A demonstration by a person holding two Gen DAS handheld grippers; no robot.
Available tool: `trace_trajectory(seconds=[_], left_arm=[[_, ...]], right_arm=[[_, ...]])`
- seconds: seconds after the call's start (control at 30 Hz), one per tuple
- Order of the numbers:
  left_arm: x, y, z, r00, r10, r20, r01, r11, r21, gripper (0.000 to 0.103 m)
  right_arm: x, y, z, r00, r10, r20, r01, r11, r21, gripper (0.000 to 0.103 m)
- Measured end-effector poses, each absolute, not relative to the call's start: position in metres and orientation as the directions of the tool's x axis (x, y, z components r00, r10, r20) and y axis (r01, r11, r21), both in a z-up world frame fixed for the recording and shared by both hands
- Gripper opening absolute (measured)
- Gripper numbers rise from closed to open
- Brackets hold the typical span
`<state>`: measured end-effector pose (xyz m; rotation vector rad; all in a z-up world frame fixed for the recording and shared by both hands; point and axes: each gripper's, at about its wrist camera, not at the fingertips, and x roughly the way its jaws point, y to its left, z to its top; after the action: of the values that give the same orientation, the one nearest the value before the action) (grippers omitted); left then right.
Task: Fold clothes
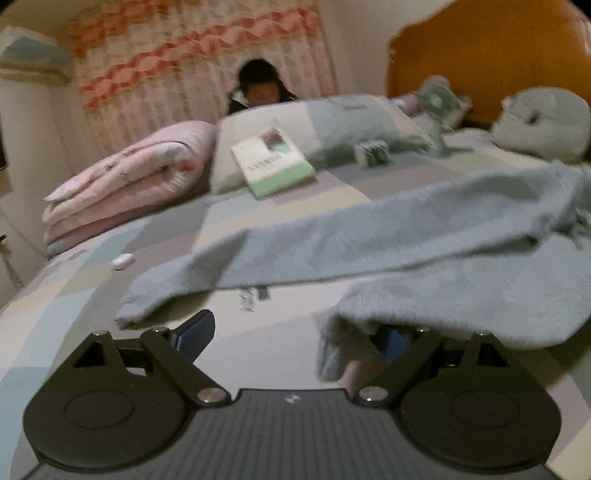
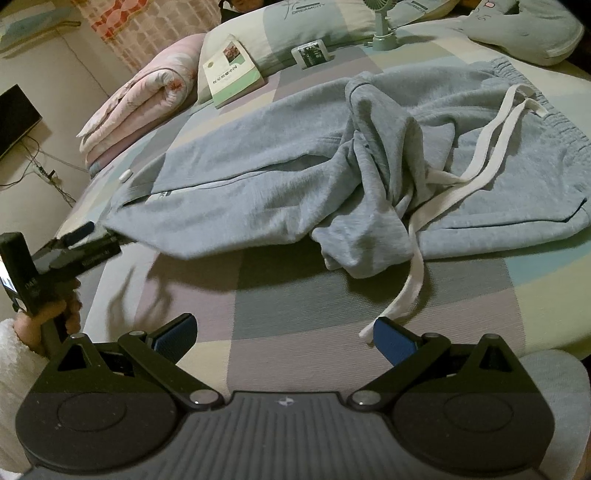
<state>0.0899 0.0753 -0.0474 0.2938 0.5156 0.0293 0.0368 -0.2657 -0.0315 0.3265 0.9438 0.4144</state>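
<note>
On the bed: grey sweatpants point(image 2: 280, 162) lie spread across the checked bedsheet point(image 2: 295, 306), crosswise to the pillow point(image 2: 280, 33) at the head.
Sweatpants, shape: one leg lies fairly flat on the side toward the pink quilt point(image 2: 136, 96); the other is bunched into a heap in the middle, on the near side away from the pillow.
Waistband: the elastic end lies on the side farthest from the quilt, its white drawstring point(image 2: 480, 147) trailing down over the heap toward the near bed edge.
Left gripper point(image 1: 295, 332): jaws wide, holding nothing; low at the leg cuffs, with one cuff draped over its right finger point(image 1: 395, 339).
Right gripper point(image 2: 284, 339): jaws wide and empty, over bare sheet on the near side of the sweatpants, the drawstring tip just beside one finger.
Done so far: no fold is visible; the garment is only partly laid out.
Left to do: by my reading, nearly everything: untangle the bunched leg, flatten it, lay leg on leg, then fold lengthwise.
Nearby clutter: a book point(image 2: 231, 72) leans against the pillow.
</note>
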Motion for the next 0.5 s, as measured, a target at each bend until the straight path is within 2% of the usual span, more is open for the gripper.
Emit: trace_trajectory(seconds=[0.13, 0.2, 0.27, 0.3, 0.33, 0.43, 0.5], left_arm=[[0.094, 0.062, -0.061, 0.862, 0.08, -0.501, 0.101, 0.941, 0.323, 0.089], [0.098, 0.057, -0.065, 0.853, 0.067, -0.517, 0.123, 0.938, 0.324, 0.08], [0.101, 0.054, -0.068, 0.839, 0.051, -0.541, 0.149, 0.936, 0.318, 0.055], [0.103, 0.053, -0.069, 0.831, 0.047, -0.554, 0.16, 0.934, 0.319, 0.049], [0.104, 0.052, -0.071, 0.825, 0.048, -0.563, 0.167, 0.932, 0.323, 0.036], [0.102, 0.053, -0.074, 0.819, 0.059, -0.571, 0.176, 0.922, 0.346, 0.02], [0.098, 0.055, -0.073, 0.827, 0.062, -0.559, 0.186, 0.908, 0.376, 0.016]], right_arm=[[0.037, -0.264, -0.031, 0.516, 0.474, -0.713, -0.198, 0.877, 0.439, 0.103], [0.037, -0.263, -0.031, 0.516, 0.47, -0.716, -0.197, 0.878, 0.436, 0.103], [0.036, -0.262, -0.031, 0.516, 0.468, -0.717, -0.196, 0.88, 0.433, 0.103], [0.037, -0.262, -0.03, 0.516, 0.467, -0.718, -0.196, 0.88, 0.432, 0.103], [0.037, -0.262, -0.03, 0.516, 0.467, -0.718, -0.197, 0.88, 0.431, 0.103], [0.037, -0.262, -0.03, 0.517, 0.466, -0.718, -0.198, 0.881, 0.429, 0.103], [0.037, -0.262, -0.029, 0.517, 0.465, -0.719, -0.199, 0.882, 0.427, 0.103]])
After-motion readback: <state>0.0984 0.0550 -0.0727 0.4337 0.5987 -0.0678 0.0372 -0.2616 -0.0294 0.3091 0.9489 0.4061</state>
